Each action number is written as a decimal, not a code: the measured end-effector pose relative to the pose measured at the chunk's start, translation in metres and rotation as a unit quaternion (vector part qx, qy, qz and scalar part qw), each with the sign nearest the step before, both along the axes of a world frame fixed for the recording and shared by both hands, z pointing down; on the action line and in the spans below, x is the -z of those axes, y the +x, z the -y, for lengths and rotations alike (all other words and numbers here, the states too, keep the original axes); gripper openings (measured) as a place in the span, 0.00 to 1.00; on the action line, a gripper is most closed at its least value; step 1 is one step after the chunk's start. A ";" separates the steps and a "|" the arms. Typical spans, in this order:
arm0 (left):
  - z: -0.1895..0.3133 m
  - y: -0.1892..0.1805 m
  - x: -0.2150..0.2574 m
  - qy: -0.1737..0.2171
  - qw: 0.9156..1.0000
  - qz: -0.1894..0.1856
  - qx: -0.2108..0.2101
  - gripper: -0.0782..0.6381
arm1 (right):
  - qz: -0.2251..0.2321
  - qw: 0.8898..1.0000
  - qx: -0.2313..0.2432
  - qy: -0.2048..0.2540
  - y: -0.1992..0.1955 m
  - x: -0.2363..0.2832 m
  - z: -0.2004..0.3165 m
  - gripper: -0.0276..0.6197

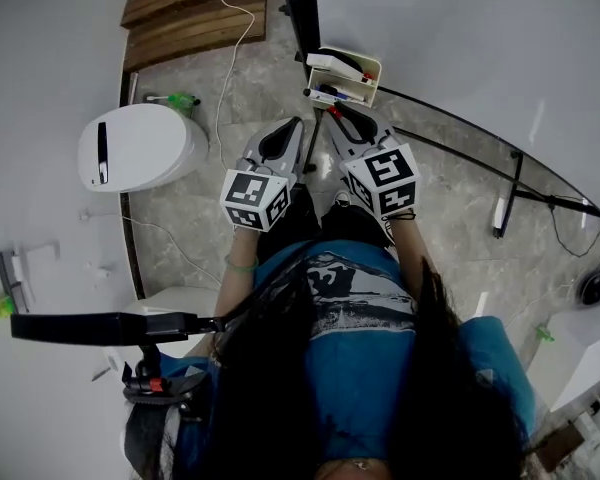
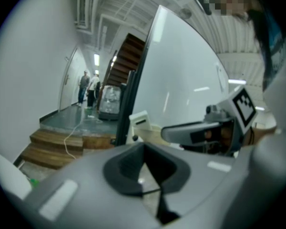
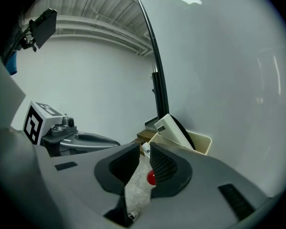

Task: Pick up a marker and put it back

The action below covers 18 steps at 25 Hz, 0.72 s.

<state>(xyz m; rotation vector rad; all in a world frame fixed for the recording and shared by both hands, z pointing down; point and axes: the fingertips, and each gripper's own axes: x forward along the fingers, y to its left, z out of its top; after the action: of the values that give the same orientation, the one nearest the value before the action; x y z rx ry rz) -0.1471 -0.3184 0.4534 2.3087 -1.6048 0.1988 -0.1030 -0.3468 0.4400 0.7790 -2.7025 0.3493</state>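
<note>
My right gripper [image 1: 342, 116] is shut on a white marker with a red end [image 3: 151, 178], which lies lengthwise between its pads [image 3: 168, 168]. The red end also shows at the jaws in the head view, just below the cream marker tray [image 1: 372, 68] fixed to the whiteboard. The tray holds a white eraser [image 1: 330, 64] and more markers [image 1: 338, 93]. In the right gripper view the tray [image 3: 202, 143] and eraser [image 3: 174, 128] sit right beyond the jaw tips. My left gripper [image 1: 280, 140] hovers beside the right one, shut with nothing in it [image 2: 144, 150].
The whiteboard [image 1: 460, 38] stands ahead on a black frame with foot bars [image 1: 502, 208]. A white rounded bin [image 1: 140, 146] is on the floor at left, wooden steps [image 1: 190, 8] lie behind it, and a white cable [image 1: 235, 38] runs over the tiles. People stand far down the corridor [image 2: 88, 87].
</note>
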 end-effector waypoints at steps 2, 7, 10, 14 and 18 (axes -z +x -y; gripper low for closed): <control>0.005 0.001 0.004 0.003 1.000 0.002 -0.012 0.11 | -0.011 1.000 -0.007 0.007 0.000 0.002 0.001 0.12; 0.021 -0.034 0.003 0.003 0.999 -0.005 -0.040 0.11 | -0.058 0.998 -0.021 0.009 -0.035 -0.009 0.008 0.24; 0.032 -0.054 -0.001 -0.003 0.998 -0.010 -0.054 0.11 | -0.101 0.995 -0.024 0.014 -0.056 -0.020 0.016 0.26; 0.042 -0.063 -0.003 -0.004 0.997 -0.017 -0.070 0.11 | -0.156 0.987 -0.033 0.026 -0.066 -0.032 0.024 0.27; 0.048 -0.070 -0.003 -0.003 0.996 -0.021 -0.087 0.11 | -0.195 0.979 -0.050 0.036 -0.073 -0.041 0.030 0.26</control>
<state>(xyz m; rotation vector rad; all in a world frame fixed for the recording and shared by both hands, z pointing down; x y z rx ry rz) -0.2169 -0.3662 0.4568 2.4319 -1.3815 0.1923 -0.1757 -0.3772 0.4806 0.8997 -2.3237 0.1051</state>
